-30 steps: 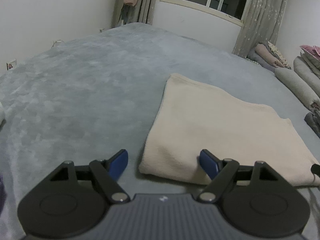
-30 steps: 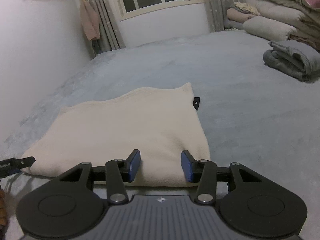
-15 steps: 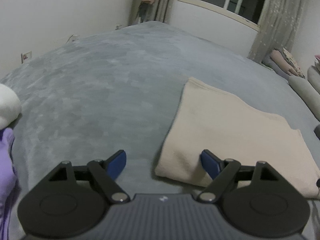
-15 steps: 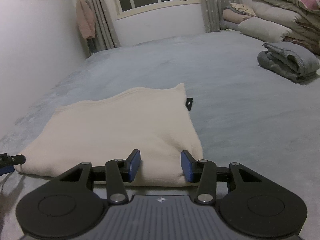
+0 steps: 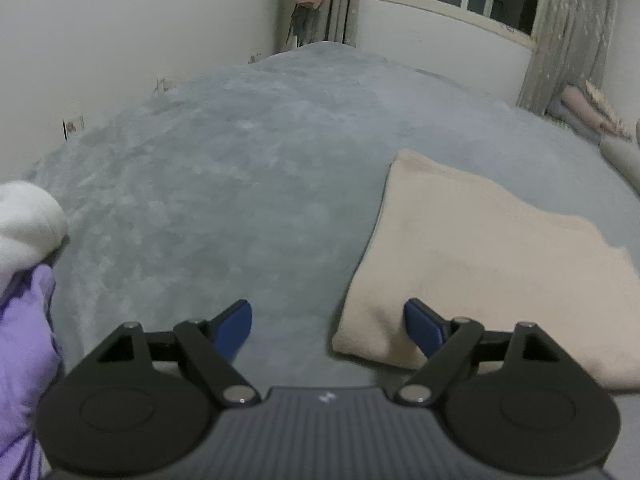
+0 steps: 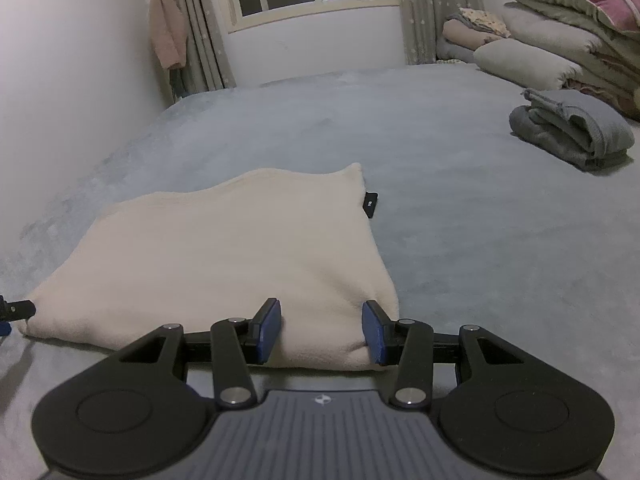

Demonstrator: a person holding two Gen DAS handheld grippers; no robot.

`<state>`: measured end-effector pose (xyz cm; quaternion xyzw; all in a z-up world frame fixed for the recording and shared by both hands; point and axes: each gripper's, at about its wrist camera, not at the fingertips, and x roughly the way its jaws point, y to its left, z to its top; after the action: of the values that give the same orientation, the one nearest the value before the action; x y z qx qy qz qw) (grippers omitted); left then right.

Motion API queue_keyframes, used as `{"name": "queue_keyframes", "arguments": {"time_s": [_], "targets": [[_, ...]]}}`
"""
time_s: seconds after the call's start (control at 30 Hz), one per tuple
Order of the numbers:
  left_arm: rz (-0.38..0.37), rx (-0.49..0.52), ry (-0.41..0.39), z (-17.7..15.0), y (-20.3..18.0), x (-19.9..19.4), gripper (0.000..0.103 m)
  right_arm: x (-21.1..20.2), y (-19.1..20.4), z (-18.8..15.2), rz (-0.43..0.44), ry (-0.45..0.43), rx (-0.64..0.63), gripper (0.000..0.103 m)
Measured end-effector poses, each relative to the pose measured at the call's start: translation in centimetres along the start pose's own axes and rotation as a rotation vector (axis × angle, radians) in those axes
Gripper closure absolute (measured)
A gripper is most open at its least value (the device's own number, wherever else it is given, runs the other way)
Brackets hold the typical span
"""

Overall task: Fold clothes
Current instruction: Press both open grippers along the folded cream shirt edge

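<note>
Looking along both wrist cameras, I see the cream garment (image 6: 224, 256) lying flat on the grey bed (image 5: 248, 184) as a tidy rectangle with thick, doubled-looking edges, so it seems folded already, though another fold may be wanted. My right gripper (image 6: 320, 330) stands at its near right corner with the fingers apart, holding nothing. My left gripper (image 5: 326, 330) has its fingers wide apart, one over the near left corner and one over the bare bed. In my judgement the risk is this: if I close on only the top layer, the fold will open when I lift, and uneven pulling would twist the rectangle. A small black tag (image 6: 370, 203) sticks out at the far side. A purple cloth (image 5: 24, 344) is near my left gripper, and a grey folded bundle (image 6: 572, 128) lies well apart.
</note>
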<state>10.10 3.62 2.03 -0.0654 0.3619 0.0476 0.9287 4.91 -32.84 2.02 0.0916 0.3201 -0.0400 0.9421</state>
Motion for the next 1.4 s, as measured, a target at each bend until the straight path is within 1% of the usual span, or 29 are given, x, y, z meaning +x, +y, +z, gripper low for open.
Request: {"name": "queue_keyframes", "arguments": {"time_s": [0.1,0.17,0.2,0.23,0.27,0.3,0.37,0.43,0.47,0.53,0.57,0.63,0.73,0.8,0.83,0.87,0.93,1.0,1.03,1.1,1.17,1.23,1.33,1.4], "targets": [[0.013,0.021,-0.020,0.1,-0.4,-0.5,0.019,-0.1,-0.1,0.2,-0.004,0.004,0.004,0.060],[0.019,0.032,-0.035,0.2,-0.6,-0.9,0.019,-0.3,0.0,0.4,-0.022,0.001,0.000,0.060],[0.022,0.038,-0.043,0.3,-0.7,-1.1,0.019,-0.4,0.1,0.4,-0.032,-0.002,-0.003,0.058],[0.025,0.043,-0.051,0.3,-0.8,-1.3,0.022,-0.5,0.2,0.5,-0.055,-0.007,-0.009,0.051],[0.028,0.049,-0.058,0.4,-0.9,-1.6,0.024,-0.5,0.4,0.6,-0.092,-0.014,-0.017,0.047],[0.025,0.056,-0.067,0.4,-1.1,-1.8,0.024,-0.6,0.4,0.6,-0.108,-0.017,-0.016,0.046],[0.014,0.068,-0.079,0.4,-1.3,-2.0,0.024,-0.7,0.0,0.7,-0.089,-0.016,0.008,0.047],[0.020,0.070,-0.061,0.1,-1.3,-1.6,0.023,-0.5,-0.2,0.6,-0.067,-0.001,0.032,0.047],[0.023,0.072,-0.052,0.0,-1.3,-1.4,0.022,-0.3,-0.1,0.5,-0.066,0.014,0.029,0.047],[0.028,0.074,-0.034,-0.3,-1.3,-0.9,0.015,0.4,-0.1,0.0,-0.069,0.042,0.013,0.044],[0.031,0.075,-0.025,-0.4,-1.3,-0.7,0.015,0.5,-0.2,-0.2,-0.069,0.040,0.013,0.042],[0.036,0.077,-0.012,-0.5,-1.3,-0.4,0.015,0.5,-0.4,-0.3,-0.067,0.040,0.022,0.042],[0.034,0.072,-0.014,-0.4,-1.4,-0.8,0.017,0.2,-0.4,-0.1,-0.067,0.039,0.032,0.042],[0.031,0.066,-0.024,-0.2,-1.5,-1.2,0.020,-0.4,0.0,0.3,-0.079,0.014,0.016,0.042],[0.032,0.072,-0.038,-0.1,-1.7,-1.5,0.022,-0.7,0.4,0.4,-0.078,-0.007,0.001,0.042],[0.031,0.081,-0.055,0.0,-2.0,-1.8,0.022,-1.1,0.8,0.5,-0.078,-0.028,-0.014,0.042],[0.025,0.107,-0.096,0.0,-2.7,-2.6,0.022,-1.6,1.6,0.7,-0.041,-0.058,-0.029,0.042],[-0.001,0.139,-0.133,-0.4,-3.7,-3.3,0.022,-1.4,2.7,0.6,0.000,-0.055,-0.059,0.042],[-0.019,0.155,-0.140,-0.7,-4.3,-3.5,0.021,-1.1,3.4,0.3,0.012,-0.041,-0.093,0.042],[-0.055,0.207,-0.143,-1.7,-5.8,-3.4,0.021,-0.2,4.6,-0.4,0.004,0.000,-0.169,0.039],[-0.052,0.269,-0.139,-2.8,-7.0,-2.7,0.021,0.5,5.3,-1.3,-0.032,0.009,-0.234,0.035],[-0.042,0.299,-0.128,-3.6,-7.6,-1.9,0.020,0.5,5.4,-1.5,-0.041,0.007,-0.237,0.034],[-0.059,0.263,-0.095,-3.5,-7.1,-1.5,0.019,0.1,5.3,-1.0,-0.034,0.006,-0.214,0.034],[-0.076,0.236,-0.073,-3.4,-6.8,-1.4,0.019,-0.5,5.5,-0.8,-0.016,-0.028,-0.189,0.035]]}}
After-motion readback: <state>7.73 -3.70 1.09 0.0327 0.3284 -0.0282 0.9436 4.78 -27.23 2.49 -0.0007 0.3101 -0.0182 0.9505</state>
